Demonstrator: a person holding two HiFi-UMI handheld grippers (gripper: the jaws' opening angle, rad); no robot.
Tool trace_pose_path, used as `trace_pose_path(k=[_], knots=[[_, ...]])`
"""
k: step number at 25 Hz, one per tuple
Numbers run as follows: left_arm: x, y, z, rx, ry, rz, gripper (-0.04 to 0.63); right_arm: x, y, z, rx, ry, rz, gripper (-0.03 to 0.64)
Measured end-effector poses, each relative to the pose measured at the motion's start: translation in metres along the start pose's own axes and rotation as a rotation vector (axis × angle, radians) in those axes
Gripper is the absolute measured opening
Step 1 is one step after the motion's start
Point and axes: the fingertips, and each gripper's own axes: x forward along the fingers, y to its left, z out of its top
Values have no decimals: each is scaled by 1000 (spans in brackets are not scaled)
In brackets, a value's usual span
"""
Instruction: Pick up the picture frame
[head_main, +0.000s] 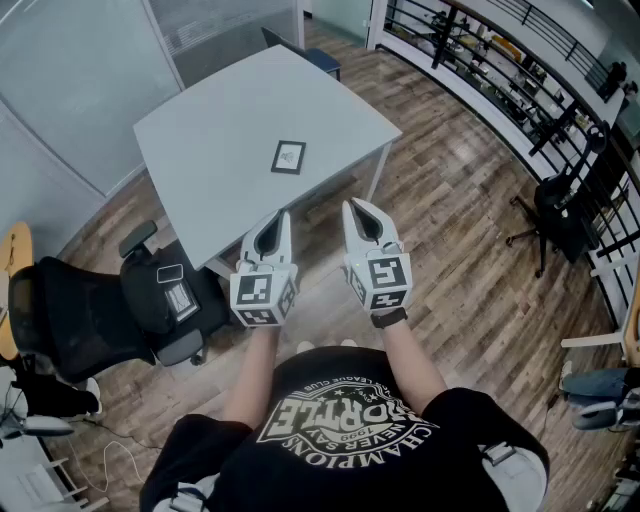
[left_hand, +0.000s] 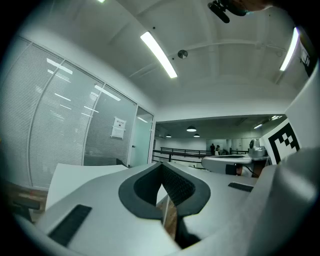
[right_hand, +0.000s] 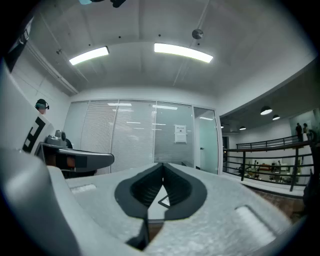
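The picture frame (head_main: 288, 157), small with a dark border and a pale middle, lies flat near the centre of the grey table (head_main: 220, 130). My left gripper (head_main: 279, 217) and right gripper (head_main: 356, 206) are held side by side over the wooden floor, short of the table's near edge. Both point toward the frame, shut and empty. In the left gripper view the left gripper (left_hand: 162, 165) has its jaws pressed together. In the right gripper view the right gripper (right_hand: 163, 165) is likewise shut, and a dark corner of the frame (right_hand: 163, 202) shows in the gap below the jaws.
A black office chair (head_main: 95, 310) stands left of me by the table's near corner. Another chair (head_main: 318, 58) is at the table's far side. Glass partitions (head_main: 80, 70) run along the left. A black railing (head_main: 500, 70) and a black stool (head_main: 560, 205) are on the right.
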Motion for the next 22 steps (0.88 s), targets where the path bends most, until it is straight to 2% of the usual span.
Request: trace_pose_path(k=[5, 12, 17, 22], knots=[[-14, 18, -8, -30, 4, -16, 5, 6, 21, -34, 101, 96, -16, -2], [-16, 14, -39, -111, 35, -63, 5, -8, 45, -51, 76, 125, -8, -2], [1, -1, -45, -113, 54, -102, 5, -7, 34, -56, 86, 129, -18, -2], [37, 1, -52, -118, 66, -97, 5, 24, 9, -66, 116, 127, -5, -2]])
